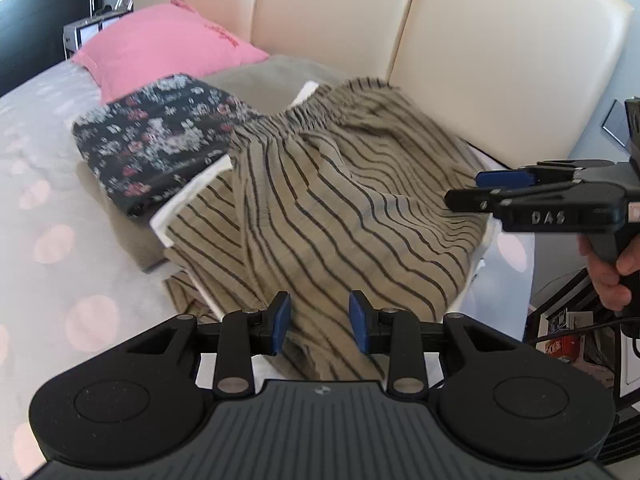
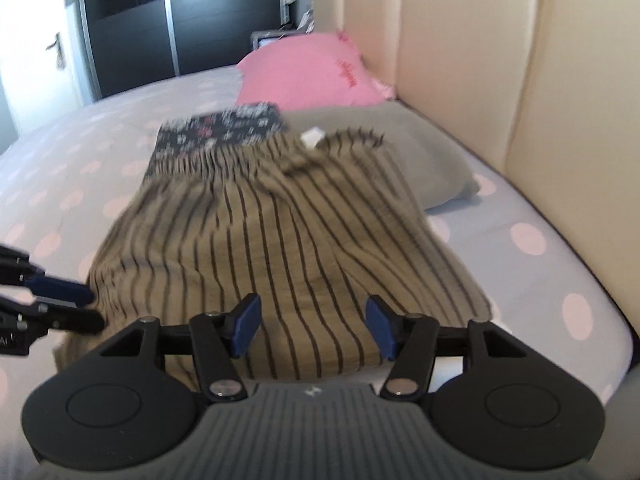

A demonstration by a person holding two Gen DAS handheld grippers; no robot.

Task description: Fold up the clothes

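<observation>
On the side of the right gripper [image 1: 476, 190] we can read raised letters "DAS"; the pink pillow [image 1: 160, 44] carries darker pink embroidery too blurred to make out.

The striped beige garment [image 1: 332, 200], with its gathered elastic waistband toward the cream padded headboard [image 1: 500, 60], lies spread on a white sheet of board or paper [image 1: 192, 192] whose corners poke out at its left edge. Its near hem reaches our left gripper [image 1: 319, 322], whose blue pads stand apart with the cloth lying between and below them, nothing clamped. In the right wrist view our right gripper [image 2: 313, 326] is likewise spread wide over the near hem, holding nothing.

To the left, a folded dark floral garment [image 1: 156, 140] sits on a grey pillow [image 1: 260, 76], just beside the striped cloth and touching its waistband edge. The dotted bedsheet [image 1: 48, 200] offers open room on the left; to the right the mattress edge runs close to the garment, with clutter on shelves [image 1: 568, 332] beyond it. A dark wardrobe [image 2: 168, 20] stands far across the bed.
</observation>
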